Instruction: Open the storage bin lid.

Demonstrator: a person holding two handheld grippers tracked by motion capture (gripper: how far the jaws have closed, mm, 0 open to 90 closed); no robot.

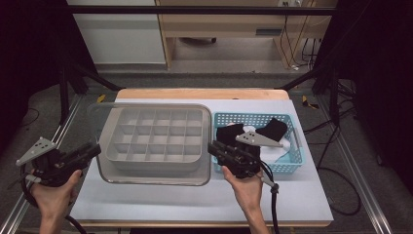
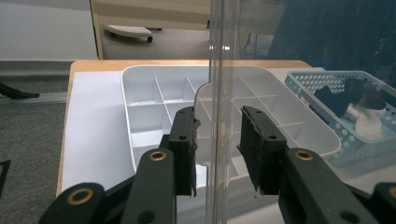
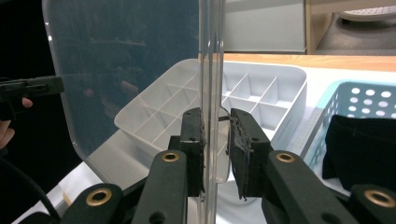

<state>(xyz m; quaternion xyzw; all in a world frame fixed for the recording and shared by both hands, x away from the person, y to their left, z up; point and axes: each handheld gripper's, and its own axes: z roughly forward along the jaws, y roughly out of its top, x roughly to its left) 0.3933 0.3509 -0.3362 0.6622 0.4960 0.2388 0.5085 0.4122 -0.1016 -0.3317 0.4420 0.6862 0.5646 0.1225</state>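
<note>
Clear lid (image 1: pixel 151 181): held flat over grey divided tray (image 1: pixel 153 136). Left gripper (image 1: pixel 95 149) straddles left edge, jaws part-open. Right gripper (image 1: pixel 212 147) pinches right edge. Blue basket (image 1: pixel 297 156) right.

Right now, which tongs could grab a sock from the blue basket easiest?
Probably the right tongs. They sit just beside the blue basket of socks, while the left tongs are across the grey tray. Both straddle the clear lid first, though.
</note>
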